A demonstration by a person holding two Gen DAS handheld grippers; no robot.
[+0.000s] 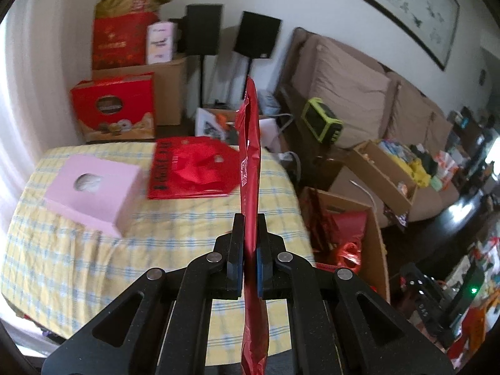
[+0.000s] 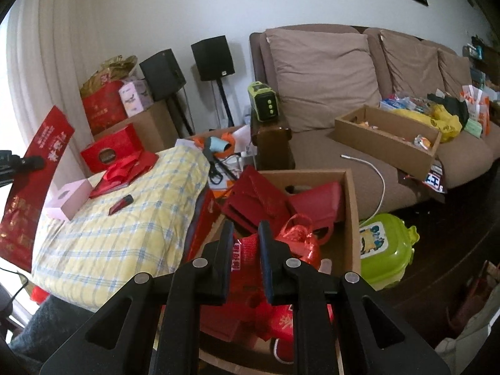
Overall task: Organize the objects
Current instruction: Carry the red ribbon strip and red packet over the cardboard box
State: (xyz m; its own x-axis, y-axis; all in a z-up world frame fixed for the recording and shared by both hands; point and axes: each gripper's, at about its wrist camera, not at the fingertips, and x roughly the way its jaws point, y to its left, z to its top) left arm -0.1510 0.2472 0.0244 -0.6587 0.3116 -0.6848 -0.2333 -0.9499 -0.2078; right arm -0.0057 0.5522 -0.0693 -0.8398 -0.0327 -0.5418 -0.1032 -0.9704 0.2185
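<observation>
My left gripper (image 1: 250,222) is shut on a flat red gift bag (image 1: 250,156), held edge-on and upright above a yellow checked cloth (image 1: 187,218). In the right wrist view the same bag (image 2: 31,181) hangs at the far left. On the cloth lie a pink tissue box (image 1: 90,187) and a flat red bag (image 1: 193,168). My right gripper (image 2: 247,231) is open over a cardboard box (image 2: 350,206) full of red bags and ribbons (image 2: 297,237); a red item lies between its fingers, not gripped.
Red gift boxes (image 1: 115,109) and cartons stand behind the cloth by the wall. Two black speakers (image 2: 212,57) stand on poles. A brown sofa (image 2: 328,72) carries a long cardboard tray (image 2: 387,137). A green plastic container (image 2: 387,250) sits on the dark floor.
</observation>
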